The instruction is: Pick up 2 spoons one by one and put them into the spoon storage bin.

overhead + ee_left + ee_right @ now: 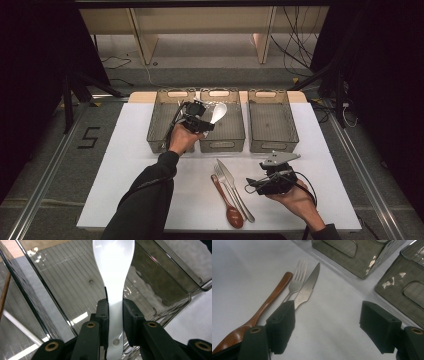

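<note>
1. The high view looks forward and down from above the person's side, taking in the whole white table [125,165].
2. The left gripper view rides close over the middle bin [162,290].
3. The right gripper view sits low, near the table, sharing the knife [308,287] and bins with the high view.

Open white table surface [150,190] lay left of the wooden spoon [226,200], fork [227,187] and knife [234,187], bunched together at centre front. Farther back, three bins [273,120] stood side by side, walls nearly touching; room only above their open tops.
</note>
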Tool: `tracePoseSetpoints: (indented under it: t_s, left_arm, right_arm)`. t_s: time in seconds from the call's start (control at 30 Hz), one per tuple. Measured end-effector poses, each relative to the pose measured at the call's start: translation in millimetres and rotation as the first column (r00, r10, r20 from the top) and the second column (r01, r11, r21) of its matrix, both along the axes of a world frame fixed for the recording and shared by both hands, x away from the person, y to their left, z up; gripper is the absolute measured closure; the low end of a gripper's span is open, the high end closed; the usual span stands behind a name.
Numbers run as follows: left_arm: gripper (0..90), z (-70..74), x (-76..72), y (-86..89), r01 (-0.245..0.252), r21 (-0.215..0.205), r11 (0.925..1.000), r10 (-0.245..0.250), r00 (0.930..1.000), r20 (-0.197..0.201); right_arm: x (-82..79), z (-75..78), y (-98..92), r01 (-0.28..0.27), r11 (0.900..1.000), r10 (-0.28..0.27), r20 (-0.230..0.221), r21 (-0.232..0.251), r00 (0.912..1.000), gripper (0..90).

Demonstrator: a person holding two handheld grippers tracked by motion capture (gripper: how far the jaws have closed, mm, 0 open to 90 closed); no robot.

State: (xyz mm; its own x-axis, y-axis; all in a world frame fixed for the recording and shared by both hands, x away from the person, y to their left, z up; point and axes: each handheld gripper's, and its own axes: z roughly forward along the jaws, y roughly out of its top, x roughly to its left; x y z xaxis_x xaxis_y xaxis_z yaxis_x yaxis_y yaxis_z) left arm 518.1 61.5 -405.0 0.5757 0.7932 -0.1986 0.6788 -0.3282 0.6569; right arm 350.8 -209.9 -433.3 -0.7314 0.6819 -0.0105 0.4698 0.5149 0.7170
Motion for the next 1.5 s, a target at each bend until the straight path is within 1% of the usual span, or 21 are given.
tracePoseSetpoints:
  t_s: [0.03,0.07,0.13,0.2,0.27,0.33,0.4,0.5,0.73,0.83,0.9,0.93,1.0,1.1,1.17,1.2,1.27,1.37,1.43,1.5]
  left_arm:
    - [74.5,-0.1,-0.4,0.1,0.000,-0.003,1.0000,0.000,1.0000,-0.003]
    - [71.8,0.4,-0.5,0.4,0.001,-0.009,1.0000,-0.001,1.0000,-0.009]
    - [59.3,2.8,-1.0,1.1,-0.005,-0.024,0.9997,0.005,0.9997,-0.022]
    - [57.7,6.4,-3.0,2.6,0.000,-0.031,0.9995,-0.001,0.9998,-0.021]
    - [52.5,10.0,-5.5,3.7,0.007,-0.035,0.9993,-0.008,0.9995,-0.030]
    - [48.3,13.4,-9.8,4.9,0.023,-0.034,0.9992,-0.024,0.9993,-0.029]
    - [44.8,16.7,-15.5,6.5,0.037,-0.044,0.9984,-0.038,0.9989,-0.028]
    - [39.3,21.5,-25.0,11.4,0.058,-0.054,0.9969,-0.059,0.9981,-0.019]
    - [31.6,27.0,-52.9,28.4,0.074,-0.101,0.9921,-0.072,0.9972,0.019]
    - [28.7,26.1,-66.2,36.4,0.081,-0.111,0.9905,-0.078,0.9963,0.036]
    - [27.6,24.9,-74.6,42.7,0.085,-0.125,0.9885,-0.080,0.9958,0.045]
    - [27.1,23.9,-78.6,45.5,0.079,-0.133,0.9879,-0.073,0.9960,0.050]
    - [26.1,22.6,-85.8,51.7,0.086,-0.135,0.9870,-0.079,0.9953,0.056]
    - [24.6,20.5,-96.2,59.3,0.086,-0.149,0.9852,-0.076,0.9946,0.071]
    - [23.2,18.2,-102.7,64.4,0.085,-0.158,0.9838,-0.072,0.9937,0.087]
    - [22.9,17.0,-105.8,67.4,0.088,-0.161,0.9830,-0.074,0.9933,0.088]
    - [22.2,13.4,-111.9,72.6,0.088,-0.168,0.9818,-0.073,0.9925,0.099]
    - [21.9,6.5,-119.1,79.2,0.083,-0.165,0.9827,-0.066,0.9924,0.104]
    - [21.9,0.0,-125.0,82.5,0.076,-0.175,0.9817,-0.057,0.9922,0.111]
    - [21.3,-6.0,-130.4,84.5,0.081,-0.162,0.9835,-0.063,0.9915,0.114]
  right_arm:
    - [0.2,-0.2,0.0,-0.001,1.000,0.001,-0.001,0.000,1.0000,29.4]
    - [0.2,-0.4,0.0,-0.001,1.000,0.001,-0.003,-0.001,1.0000,29.4]
    - [0.2,-0.7,0.2,-0.001,1.000,0.001,-0.002,-0.003,1.0000,29.4]
    - [0.2,-0.8,0.6,-0.001,1.000,0.001,-0.003,-0.002,1.0000,29.4]
    - [0.0,-0.7,0.7,-0.001,1.000,0.001,-0.002,-0.004,1.0000,29.4]
    - [-0.1,-0.6,0.9,0.000,1.000,0.000,-0.002,-0.004,1.0000,29.4]
    - [-0.2,-0.5,1.0,0.001,1.000,-0.001,-0.002,-0.004,1.0000,29.4]
    - [-0.7,-0.1,1.7,0.000,1.000,0.000,-0.004,-0.007,1.0000,29.4]
    - [-3.6,2.0,8.2,-0.004,1.000,0.004,-0.014,-0.002,0.9999,29.4]
    - [-5.6,3.4,13.2,-0.010,1.000,0.010,-0.020,0.002,0.9997,29.4]
    - [-6.7,4.0,16.2,-0.015,1.000,0.016,-0.027,0.005,0.9995,29.4]
    - [-7.3,4.2,17.9,-0.016,1.000,0.016,-0.030,0.005,0.9994,29.4]
    - [-8.1,3.9,21.1,-0.019,1.000,0.019,-0.042,0.003,0.9989,29.4]
    - [-9.2,3.2,25.6,-0.018,1.000,0.018,-0.060,0.004,0.9980,29.4]
    - [-10.3,3.4,28.4,-0.019,1.000,0.019,-0.061,0.001,0.9980,29.4]
    - [-11.1,3.7,29.9,-0.020,1.000,0.020,-0.063,0.002,0.9978,29.5]
    - [-12.5,3.8,33.4,-0.025,1.000,0.026,-0.068,0.006,0.9974,29.8]
    - [-14.9,2.9,39.6,-0.039,0.999,0.038,-0.072,-0.007,0.9967,30.9]
    - [-16.2,1.7,43.8,-0.046,0.999,0.044,-0.075,-0.016,0.9962,31.1]
    - [-17.2,0.2,47.9,-0.052,0.998,0.050,-0.082,-0.025,0.9954,31.5]
